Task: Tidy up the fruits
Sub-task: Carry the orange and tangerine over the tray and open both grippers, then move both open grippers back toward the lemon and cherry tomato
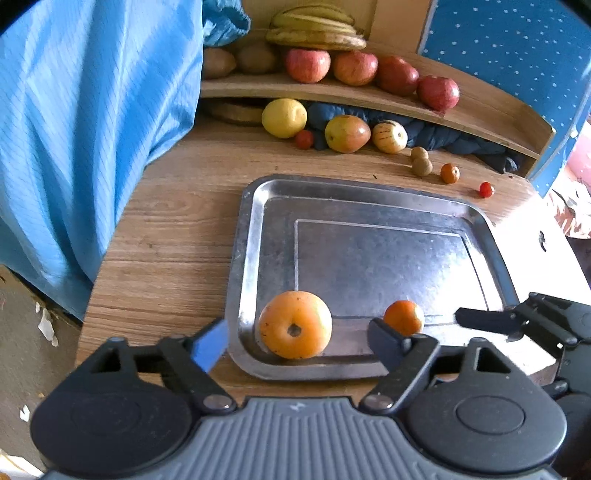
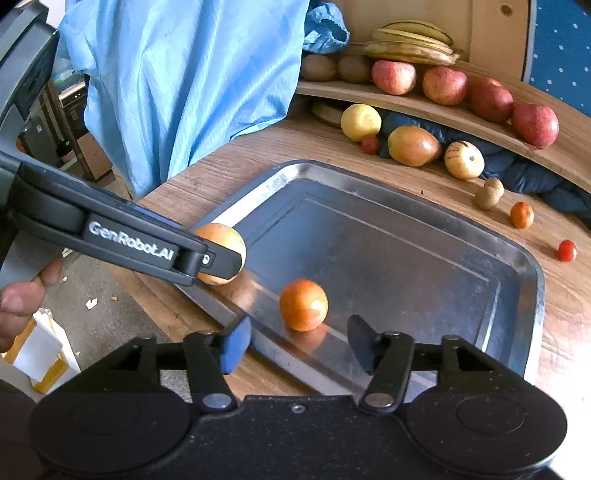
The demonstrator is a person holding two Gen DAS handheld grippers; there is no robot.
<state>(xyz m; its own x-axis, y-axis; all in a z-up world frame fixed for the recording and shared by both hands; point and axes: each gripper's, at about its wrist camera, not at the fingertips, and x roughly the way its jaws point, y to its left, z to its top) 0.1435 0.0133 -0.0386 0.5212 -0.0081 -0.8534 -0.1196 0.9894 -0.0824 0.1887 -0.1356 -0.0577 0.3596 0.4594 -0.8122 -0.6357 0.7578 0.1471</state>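
Note:
A steel tray (image 1: pixel 251 229) (image 2: pixel 524 295) lies on the wooden table. A big orange fruit (image 1: pixel 294 324) (image 2: pixel 221 236) sits in its near left corner, a smaller orange (image 1: pixel 404 316) (image 2: pixel 303 304) beside it. My left gripper (image 1: pixel 299 341) is open, its fingers either side of the big orange fruit, not touching it. My right gripper (image 2: pixel 295 345) is open just short of the small orange; its finger (image 1: pixel 480 319) shows in the left wrist view. More loose fruit lies behind the tray: a lemon (image 1: pixel 283 117), a mango (image 1: pixel 347 133), a pale striped fruit (image 1: pixel 389 136).
A curved wooden shelf (image 1: pixel 332 92) at the back holds apples (image 1: pixel 307 64), bananas (image 1: pixel 314 31) and kiwis. Small brown fruits (image 1: pixel 422 162), a tiny orange (image 1: pixel 450 173) and cherry tomatoes (image 1: pixel 486 189) lie behind the tray. A blue cloth (image 1: pixel 92 129) hangs at the left.

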